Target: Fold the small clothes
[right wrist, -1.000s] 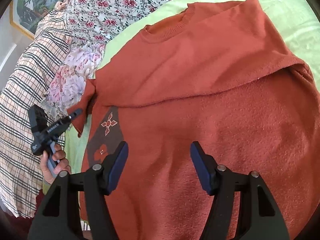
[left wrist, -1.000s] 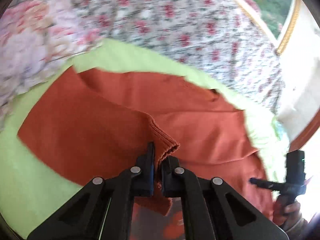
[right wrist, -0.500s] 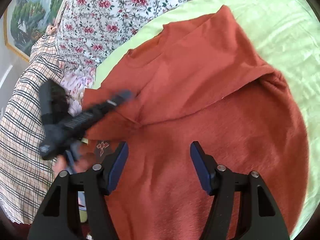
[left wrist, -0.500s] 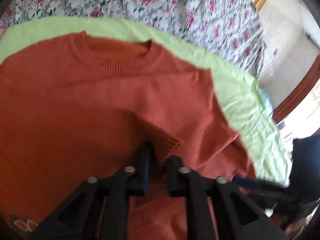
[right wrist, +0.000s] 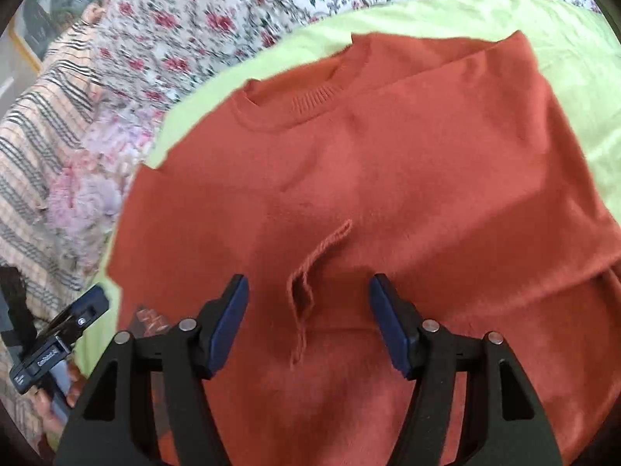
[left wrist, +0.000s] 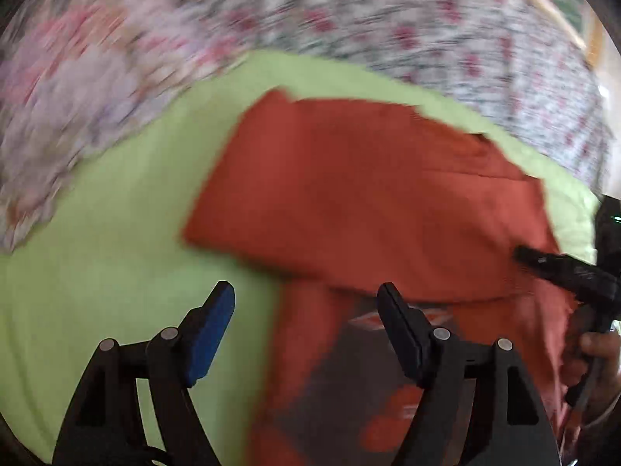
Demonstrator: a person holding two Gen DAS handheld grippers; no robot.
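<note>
Jaws of the left gripper (left wrist: pixel 304 318) have just been opening and now stand spread, nothing between them; they hang over the sweater's edge where it meets the green sheet (left wrist: pixel 116 233). The right gripper (right wrist: pixel 308 318) is spread too, its jaws empty, straddling the ribbed cuff (right wrist: pixel 310 272) of the sleeve laid across the orange sweater (right wrist: pixel 388 178), probably ready for the next fold. The sweater lies flat, collar at twelve o'clock. Floral bedding (right wrist: pixel 217 11) borders it from ten to one o'clock. Nothing blocks either gripper.
</note>
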